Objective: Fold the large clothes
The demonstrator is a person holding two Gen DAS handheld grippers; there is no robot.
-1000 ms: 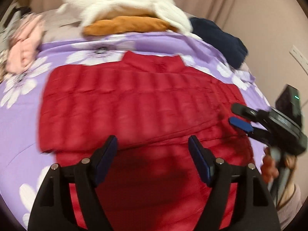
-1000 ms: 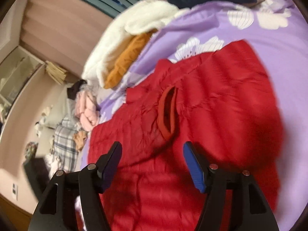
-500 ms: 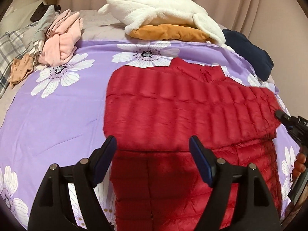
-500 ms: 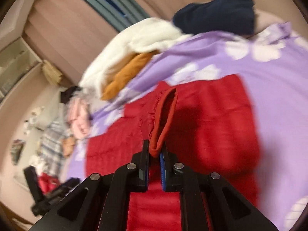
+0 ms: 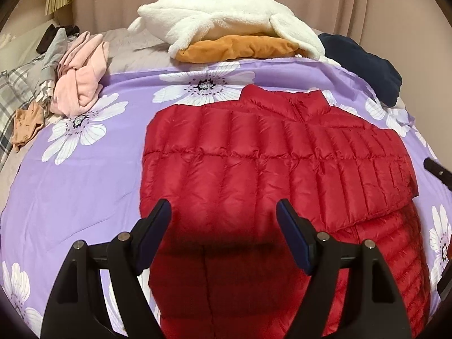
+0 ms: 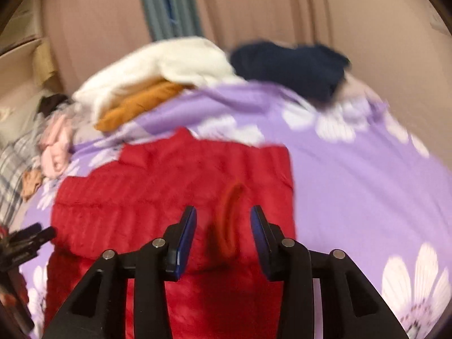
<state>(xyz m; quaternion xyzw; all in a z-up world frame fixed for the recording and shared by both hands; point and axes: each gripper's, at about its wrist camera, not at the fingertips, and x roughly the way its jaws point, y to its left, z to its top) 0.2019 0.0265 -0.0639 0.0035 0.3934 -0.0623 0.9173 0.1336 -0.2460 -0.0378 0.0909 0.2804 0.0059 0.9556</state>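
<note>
Now we have the jacket (image 5: 254, 169) lying flat on the bed (image 5: 84, 183), its collar toward the white pile (image 5: 226, 25) at the far side. 1 sleeve is folded across the jacket's chest, so the bulk sits inside the body outline, likely to keep the next fold square. Our left tool (image 5: 223, 226) hangs released above the jacket's near half, gripping nothing. Our right tool (image 6: 223, 231) is parted too, with the sleeve cuff (image 6: 228, 217) lying between its fingers, seemingly let go; blur hides whether they touch it.
</note>
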